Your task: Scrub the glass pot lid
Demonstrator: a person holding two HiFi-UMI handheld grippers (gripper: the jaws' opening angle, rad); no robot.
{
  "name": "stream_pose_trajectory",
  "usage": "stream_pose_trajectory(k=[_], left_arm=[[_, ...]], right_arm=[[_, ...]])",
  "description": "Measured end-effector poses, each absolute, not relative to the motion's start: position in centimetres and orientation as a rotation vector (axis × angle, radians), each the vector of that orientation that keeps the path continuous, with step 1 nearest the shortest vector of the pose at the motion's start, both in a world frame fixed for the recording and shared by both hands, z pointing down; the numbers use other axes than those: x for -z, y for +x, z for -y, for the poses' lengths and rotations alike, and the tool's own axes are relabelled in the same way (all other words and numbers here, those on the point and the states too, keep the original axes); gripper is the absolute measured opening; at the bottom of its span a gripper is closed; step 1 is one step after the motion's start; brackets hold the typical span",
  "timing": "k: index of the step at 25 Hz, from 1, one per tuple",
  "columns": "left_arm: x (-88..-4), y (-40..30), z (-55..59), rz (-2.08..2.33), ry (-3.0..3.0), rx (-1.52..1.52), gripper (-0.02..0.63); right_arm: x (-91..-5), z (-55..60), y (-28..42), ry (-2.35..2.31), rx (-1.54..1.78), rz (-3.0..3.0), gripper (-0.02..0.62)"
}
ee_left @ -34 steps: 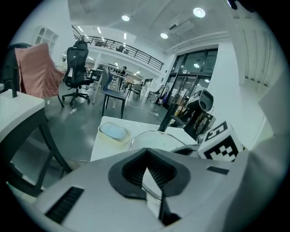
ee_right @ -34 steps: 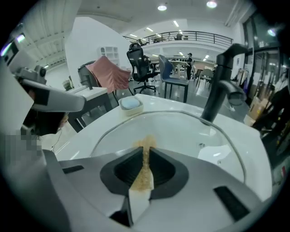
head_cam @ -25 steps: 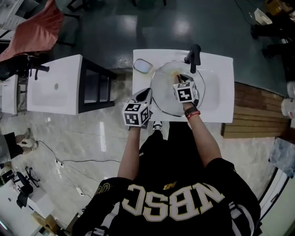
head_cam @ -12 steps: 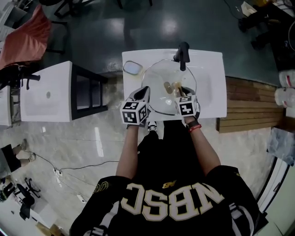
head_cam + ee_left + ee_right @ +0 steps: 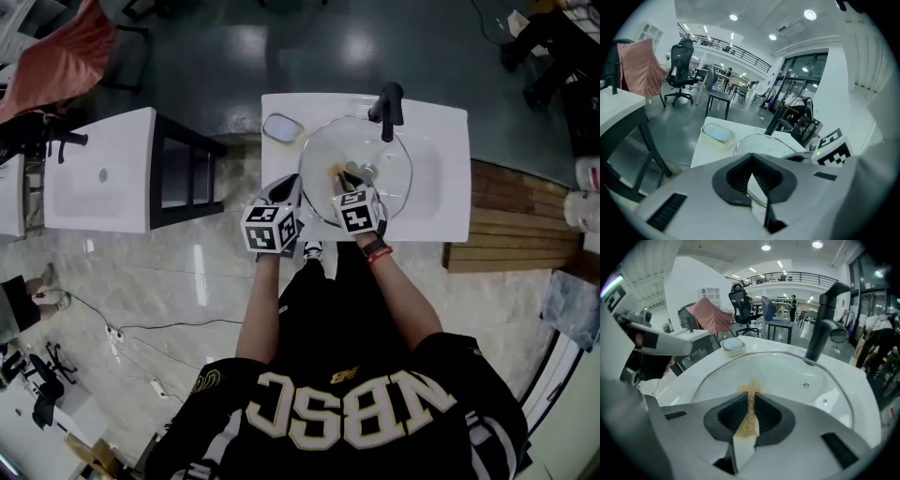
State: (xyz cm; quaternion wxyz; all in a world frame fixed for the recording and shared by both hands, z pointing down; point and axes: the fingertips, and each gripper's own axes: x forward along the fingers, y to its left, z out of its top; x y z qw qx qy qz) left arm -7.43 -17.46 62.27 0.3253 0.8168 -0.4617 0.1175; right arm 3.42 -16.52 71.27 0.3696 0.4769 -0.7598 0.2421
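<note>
The round glass pot lid (image 5: 375,173) lies over the basin of a white sink (image 5: 441,187). At the lid's near-left edge, my left gripper (image 5: 292,186) is shut on the rim. The left gripper view shows that rim (image 5: 764,143) running between its jaws (image 5: 751,161). My right gripper (image 5: 345,180) rests over the lid's middle, shut on a tan scrub pad (image 5: 337,172). In the right gripper view the pad (image 5: 749,420) sticks out past the jaws (image 5: 751,397) and touches the lid (image 5: 787,371).
A black faucet (image 5: 389,108) stands at the sink's far edge. A soap dish (image 5: 282,128) sits at its far-left corner. Left of the sink are a black frame (image 5: 183,173) and a second white sink top (image 5: 103,183). A wooden pallet (image 5: 506,216) lies to the right.
My right gripper has slid with the pad from the lid's right side toward its middle and left. The left gripper has kept its hold on the rim.
</note>
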Motion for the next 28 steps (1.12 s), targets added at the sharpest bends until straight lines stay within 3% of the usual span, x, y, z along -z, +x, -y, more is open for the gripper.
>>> stream_pose_trajectory(k=[7, 15, 28], left_arm=[[-62.8, -7.6, 17.2, 1.216, 2.131, -0.313, 0.014], [-62.4, -5.6, 17.4, 1.175, 2.166, -0.312, 0.014], [-61.3, -6.7, 16.6, 1.217, 2.178, -0.313, 0.014]], right_arm=[[-70.9, 20.2, 7.4, 1.336, -0.627, 1.919, 0.066], [-70.8, 16.2, 13.2, 1.452, -0.683, 1.814, 0.063], [-70.2, 15.6, 1.8, 1.214, -0.607, 2.002, 0.054]])
